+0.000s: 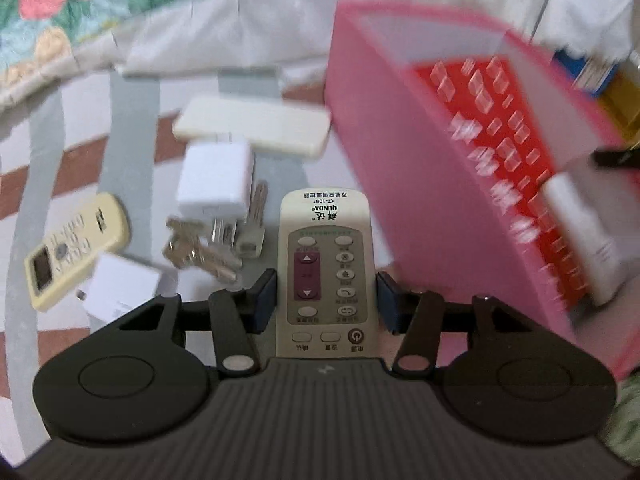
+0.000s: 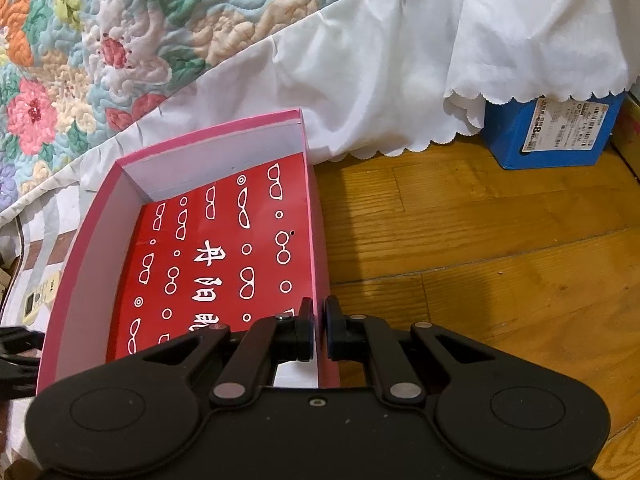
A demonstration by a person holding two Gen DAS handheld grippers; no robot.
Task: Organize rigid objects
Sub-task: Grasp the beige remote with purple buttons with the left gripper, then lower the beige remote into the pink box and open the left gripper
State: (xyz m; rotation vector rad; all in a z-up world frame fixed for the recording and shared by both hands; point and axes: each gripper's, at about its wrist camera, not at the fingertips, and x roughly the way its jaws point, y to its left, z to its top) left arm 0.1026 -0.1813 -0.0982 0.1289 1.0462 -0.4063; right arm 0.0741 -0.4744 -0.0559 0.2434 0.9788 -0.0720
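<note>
Currently I log: left gripper (image 1: pixel 326 304) clamping beige remote (image 1: pixel 326 264); right gripper (image 2: pixel 319 330) pinching pink box (image 2: pixel 68 280) wall; chargers (image 1: pixel 216 178), keys (image 1: pixel 196 250), yellow remote (image 1: pixel 74 246) unsorted.

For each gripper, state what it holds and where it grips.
Left gripper holds the white remote by its long sides near the button end. Right gripper pinches the pink box wall.

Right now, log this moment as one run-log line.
left gripper: jaws around QUNDA remote, grip unclear | right gripper: shut on pink box wall | remaining: keys, two chargers, yellow remote
</note>
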